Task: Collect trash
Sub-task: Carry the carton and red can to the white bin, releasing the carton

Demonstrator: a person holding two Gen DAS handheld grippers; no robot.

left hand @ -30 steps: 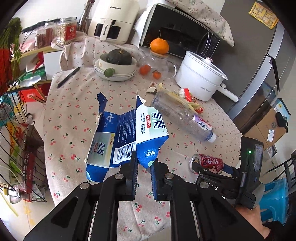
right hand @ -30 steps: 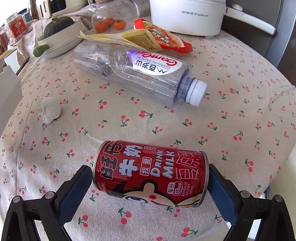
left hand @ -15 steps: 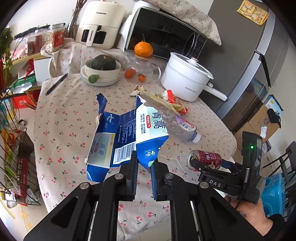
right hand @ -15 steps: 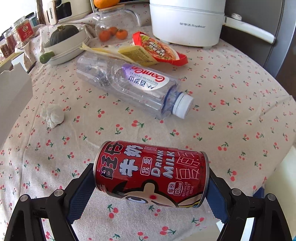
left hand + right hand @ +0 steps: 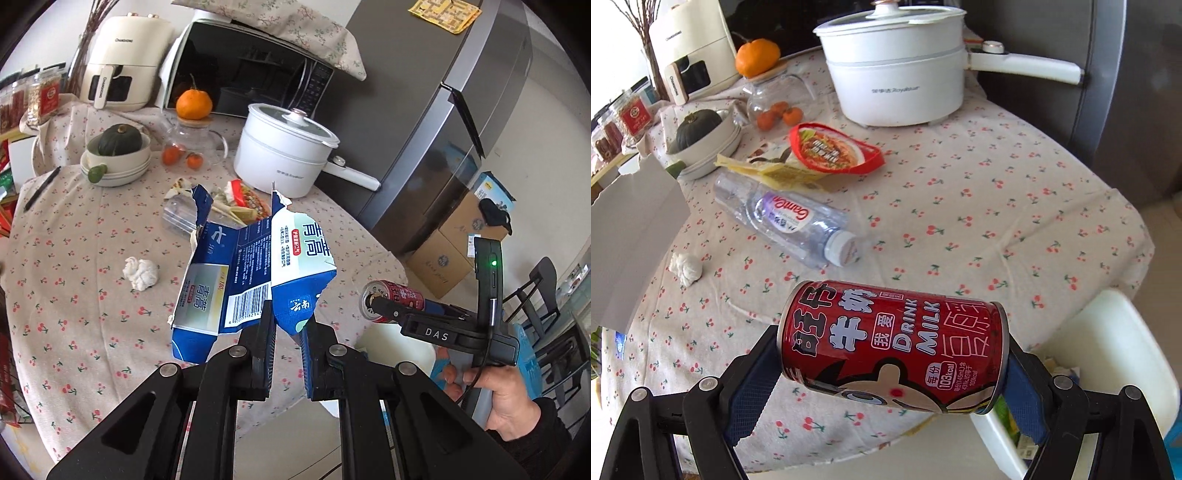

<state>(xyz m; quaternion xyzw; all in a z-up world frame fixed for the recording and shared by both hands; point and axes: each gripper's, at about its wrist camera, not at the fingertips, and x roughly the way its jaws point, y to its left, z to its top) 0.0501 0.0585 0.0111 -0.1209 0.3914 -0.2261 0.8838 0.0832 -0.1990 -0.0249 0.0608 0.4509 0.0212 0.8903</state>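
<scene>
My left gripper (image 5: 288, 328) is shut on a torn blue and white carton (image 5: 255, 273) and holds it up over the table. My right gripper (image 5: 892, 354) is shut on a red milk can (image 5: 894, 343), held sideways by its ends above the table's near edge; the can also shows in the left wrist view (image 5: 391, 299). An empty clear plastic bottle (image 5: 786, 221) lies on the cherry-print tablecloth (image 5: 979, 206). Behind it lie a red snack wrapper (image 5: 831, 147) and yellow wrappers (image 5: 768, 168). A crumpled white tissue (image 5: 685, 267) lies to the left.
A white bin (image 5: 1108, 354) stands below the table edge at the right. A white electric pot (image 5: 897, 70), a glass jar with small oranges (image 5: 775, 103), bowls with a green squash (image 5: 701, 136), an air fryer (image 5: 122, 62) and a microwave (image 5: 251, 74) stand at the back.
Both grippers have lifted and drawn back from the table with the carton and the can. The tissue that the carton hid now shows on the cloth. The white bin has come into view.
</scene>
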